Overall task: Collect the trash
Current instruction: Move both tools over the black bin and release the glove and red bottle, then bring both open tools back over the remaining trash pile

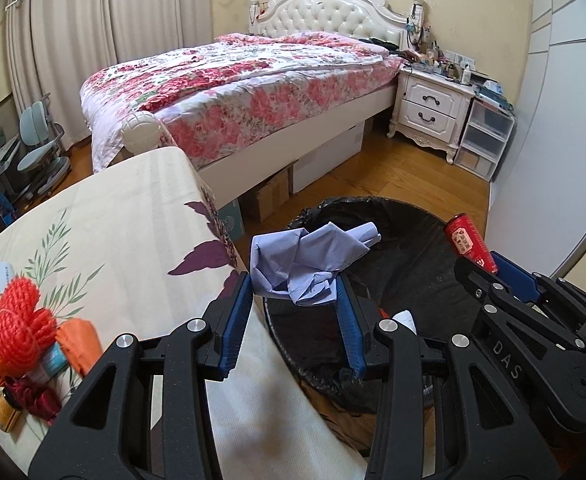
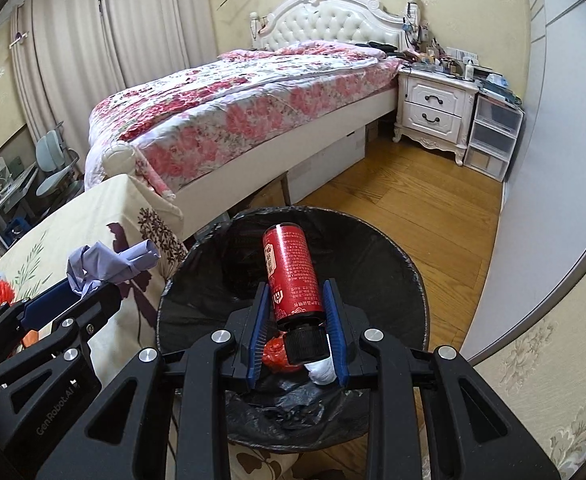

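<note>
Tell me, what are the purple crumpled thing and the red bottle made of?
The purple crumpled thing looks like paper: matte, with sharp creases and a rolled end. The red bottle could be plastic or metal; its printed side shines a little, and its ribbed black cap looks like plastic.

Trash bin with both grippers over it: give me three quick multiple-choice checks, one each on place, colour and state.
1. Where is the red bottle?
A. on the bed
B. above the trash bin
C. on the nightstand

2. What colour is the bin liner?
A. white
B. blue
C. black

3. What is the left gripper doing?
A. clamping crumpled lavender paper
B. hanging open, with nothing in it
C. gripping a rope

Answers: 1 B, the right gripper holds it over the bin's mouth; 2 C, black plastic lines the rim; 3 A, both pads press the paper.
</note>
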The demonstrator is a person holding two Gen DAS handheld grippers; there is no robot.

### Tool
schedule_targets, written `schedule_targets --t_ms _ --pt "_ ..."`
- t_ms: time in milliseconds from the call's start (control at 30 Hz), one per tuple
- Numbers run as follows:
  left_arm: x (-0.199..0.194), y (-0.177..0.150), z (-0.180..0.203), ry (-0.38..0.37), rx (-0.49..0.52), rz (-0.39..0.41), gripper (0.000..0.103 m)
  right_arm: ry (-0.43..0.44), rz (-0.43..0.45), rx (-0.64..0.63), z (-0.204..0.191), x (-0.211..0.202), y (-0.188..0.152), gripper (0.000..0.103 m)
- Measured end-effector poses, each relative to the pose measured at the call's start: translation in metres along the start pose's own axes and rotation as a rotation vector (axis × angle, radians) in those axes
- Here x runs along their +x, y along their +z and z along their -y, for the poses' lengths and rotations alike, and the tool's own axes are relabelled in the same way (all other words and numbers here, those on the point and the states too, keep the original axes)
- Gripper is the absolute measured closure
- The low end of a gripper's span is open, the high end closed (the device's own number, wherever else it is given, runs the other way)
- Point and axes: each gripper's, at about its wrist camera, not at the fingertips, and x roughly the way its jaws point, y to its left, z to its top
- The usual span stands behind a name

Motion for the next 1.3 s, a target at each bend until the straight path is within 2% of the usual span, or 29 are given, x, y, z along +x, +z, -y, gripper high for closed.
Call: schedule_targets --t_ms 500,567,600,667,967,1167,1300 --pt "0.028 0.004 0.01 0.003 0.018 -0.037 0.062 -0.042 -0.012 0.018 0.015 0.018 0.001 0.074" --pt "0.029 0.005 0.01 0.002 0.017 -0.036 0.059 -0.046 -0.011 0.019 0.015 0.018 0.001 0.074" --pt "0.029 0.005 0.01 0.003 0.016 -0.038 0.056 -0.049 -0.011 0.02 0.015 0.018 0.001 0.073" --pt "0.028 0.005 0.008 0.006 0.008 -0.033 0.044 -0.056 -0.006 0.02 0.016 0.016 0.001 0.066" --pt "0.015 0.004 -0.005 0.036 -0.027 -0.012 0.025 -0.078 0.024 0.007 0.012 0.005 0.002 0.045" --pt "-0.001 0.0 -0.017 0.052 -0.055 -0.002 0.022 -0.081 0.036 -0.012 0.005 -0.005 0.001 0.035" --pt "-0.013 -0.006 -0.027 0.064 -0.071 0.002 0.02 -0.075 0.037 -0.028 -0.002 -0.011 -0.003 0.035"
